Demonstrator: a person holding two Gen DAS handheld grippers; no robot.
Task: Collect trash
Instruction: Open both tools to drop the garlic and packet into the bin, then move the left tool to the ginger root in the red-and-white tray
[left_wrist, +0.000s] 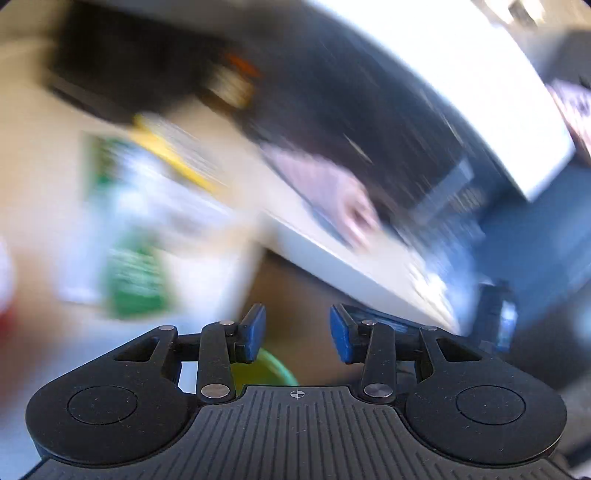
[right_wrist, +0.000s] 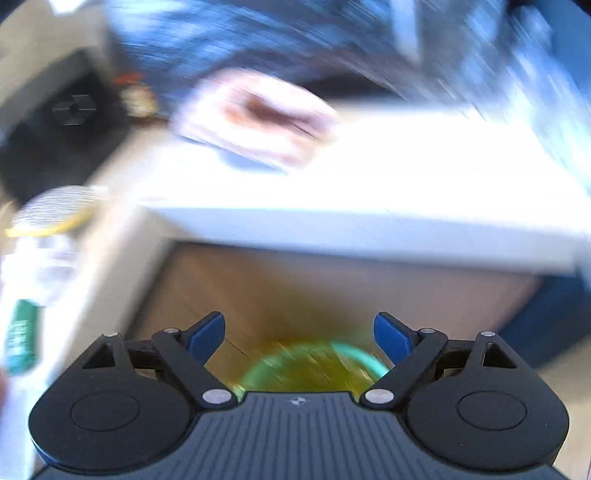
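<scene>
Both views are smeared by blur. My left gripper (left_wrist: 298, 334) is open, with nothing between its blue pads. My right gripper (right_wrist: 299, 338) is open wider and also holds nothing. Right below both grippers is a round bin with a green rim and yellow inside (right_wrist: 314, 365), partly hidden behind the gripper bodies; in the left wrist view only a slice of the bin (left_wrist: 269, 369) shows. A pinkish flat packet (right_wrist: 258, 118) lies on the white table (right_wrist: 369, 177); in the left wrist view the packet (left_wrist: 332, 184) sits near the table's edge.
A green and white package (left_wrist: 136, 258) and a yellow-edged item (left_wrist: 173, 155) lie on a pale surface at the left. A round yellow-rimmed item (right_wrist: 55, 210) is at the left edge. A black object (left_wrist: 129, 66) stands behind. Brown floor (right_wrist: 295, 288) lies under the table.
</scene>
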